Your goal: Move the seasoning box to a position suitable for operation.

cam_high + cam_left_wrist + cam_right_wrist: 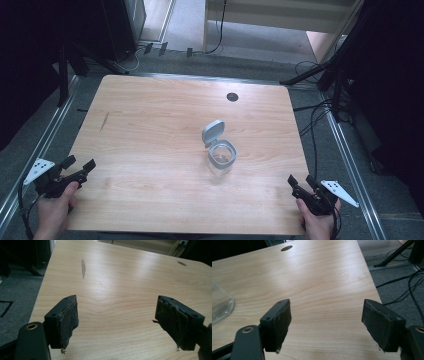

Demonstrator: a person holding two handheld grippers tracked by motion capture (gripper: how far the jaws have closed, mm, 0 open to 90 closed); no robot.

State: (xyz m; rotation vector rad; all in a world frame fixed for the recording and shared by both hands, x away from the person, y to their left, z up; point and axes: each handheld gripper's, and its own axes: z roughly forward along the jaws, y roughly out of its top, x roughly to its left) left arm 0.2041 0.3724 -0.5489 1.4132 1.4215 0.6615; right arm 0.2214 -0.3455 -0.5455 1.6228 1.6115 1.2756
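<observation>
The wooden table (150, 130) spreads out in front of me, with a dark streak (104, 121) toward its left side and a small round hole (232, 96) near its far edge. Near the middle stands the clear jar (221, 159), upright, its grey hinged lid (212, 132) flipped up and back, well apart from both my tools. My left gripper (79, 164) rests at the near left corner, jaws spread wide with only bare wood between them. My right gripper (301, 181) sits at the near right corner, jaws likewise wide and holding nothing; in its view the jar's glass shows at the left edge.
</observation>
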